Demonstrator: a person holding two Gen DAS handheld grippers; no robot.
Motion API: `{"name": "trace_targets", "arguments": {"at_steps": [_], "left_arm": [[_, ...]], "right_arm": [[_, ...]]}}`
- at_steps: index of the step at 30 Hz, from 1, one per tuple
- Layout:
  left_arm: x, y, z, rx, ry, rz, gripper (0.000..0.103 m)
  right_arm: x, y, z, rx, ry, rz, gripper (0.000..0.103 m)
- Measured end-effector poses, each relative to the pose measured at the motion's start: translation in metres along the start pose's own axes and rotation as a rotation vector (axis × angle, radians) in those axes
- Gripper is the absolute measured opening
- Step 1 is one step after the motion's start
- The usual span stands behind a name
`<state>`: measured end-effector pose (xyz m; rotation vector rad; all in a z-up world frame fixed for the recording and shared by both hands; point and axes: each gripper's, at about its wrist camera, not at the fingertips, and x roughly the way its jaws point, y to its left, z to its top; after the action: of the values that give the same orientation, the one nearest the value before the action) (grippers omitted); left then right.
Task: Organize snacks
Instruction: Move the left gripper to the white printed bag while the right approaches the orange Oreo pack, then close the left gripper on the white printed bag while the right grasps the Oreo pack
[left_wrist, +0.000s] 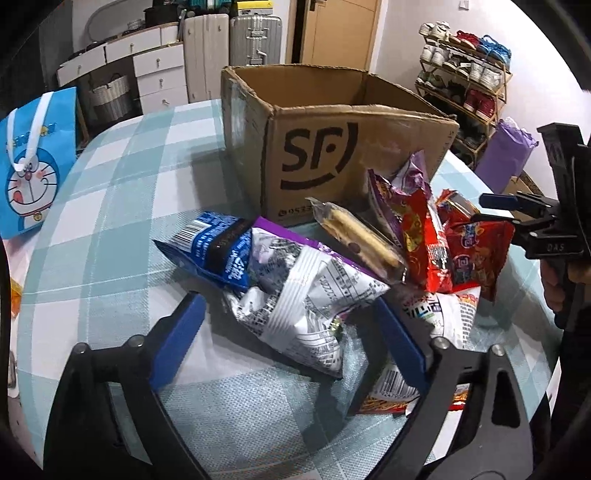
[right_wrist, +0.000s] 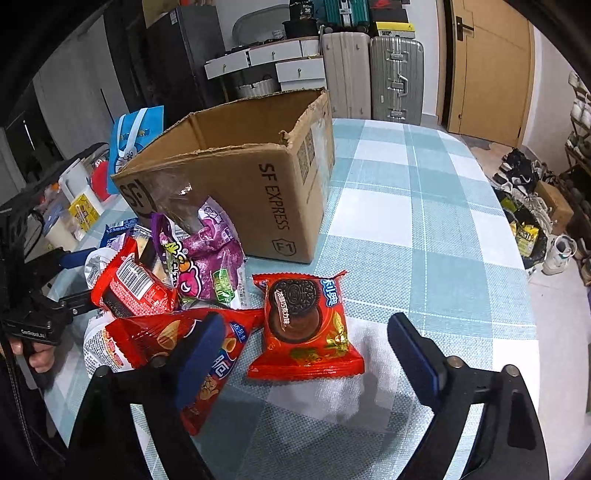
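1. The snacks (left_wrist: 306, 280) lie heaped on the checked worktop (left_wrist: 110, 206), against the open cardboard box (left_wrist: 332, 155).
2. The left gripper (left_wrist: 291, 332) tilts down, fingers apart astride a white crumpled bag (left_wrist: 314, 295), not pressing it.
3. The right gripper (right_wrist: 306, 350) tilts down too, fingers apart either side of a red cookie pack (right_wrist: 306, 325).

The right gripper (right_wrist: 306, 354) hangs over the checked worktop (right_wrist: 424, 221), jaws wide apart, with a red cookie pack (right_wrist: 306, 328) lying flat between them, untouched. Left of it a snack heap (right_wrist: 177, 280) rests against the open cardboard box (right_wrist: 236, 177).
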<state>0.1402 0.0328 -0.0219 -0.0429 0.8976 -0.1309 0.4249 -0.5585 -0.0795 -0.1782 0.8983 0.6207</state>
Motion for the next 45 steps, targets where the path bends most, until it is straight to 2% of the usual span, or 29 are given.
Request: {"name": "trace_targets", "arguments": {"at_steps": [5,9,14,23,28,34,39,41,45], "left_arm": [[0.005,0.0,-0.003,0.0,0.015,-0.015,0.087],[0.009,-0.002,-0.005,0.003,0.025,-0.022,0.079],[0.011,-0.005,-0.007,0.01,0.021,-0.012,0.072],[0.01,0.0,-0.006,-0.006,0.007,-0.026,0.064],[0.007,-0.001,-0.007,0.008,0.006,-0.031,0.05],[-0.004,-0.004,-0.005,0.042,-0.015,-0.029,0.047],[-0.014,0.001,-0.002,0.011,-0.042,-0.044,0.047],[-0.017,0.002,-0.001,0.0,-0.052,-0.054,0.047],[-0.023,0.004,0.0,-0.012,-0.069,-0.059,0.047]], "right_arm": [[0.004,-0.001,-0.001,-0.001,0.015,0.017,0.08],[0.007,-0.003,-0.002,0.009,0.013,0.019,0.078],[0.009,-0.003,-0.002,0.01,0.015,0.021,0.068],[0.012,-0.005,-0.002,0.016,0.022,0.022,0.066],[0.011,-0.005,-0.003,0.009,0.023,0.021,0.066],[0.008,-0.003,-0.004,-0.003,0.021,0.026,0.065],[0.008,-0.004,-0.005,-0.002,0.021,0.027,0.064],[0.008,-0.004,-0.005,-0.005,0.02,0.026,0.059],[0.009,-0.005,-0.005,-0.002,0.024,0.024,0.055]]}}
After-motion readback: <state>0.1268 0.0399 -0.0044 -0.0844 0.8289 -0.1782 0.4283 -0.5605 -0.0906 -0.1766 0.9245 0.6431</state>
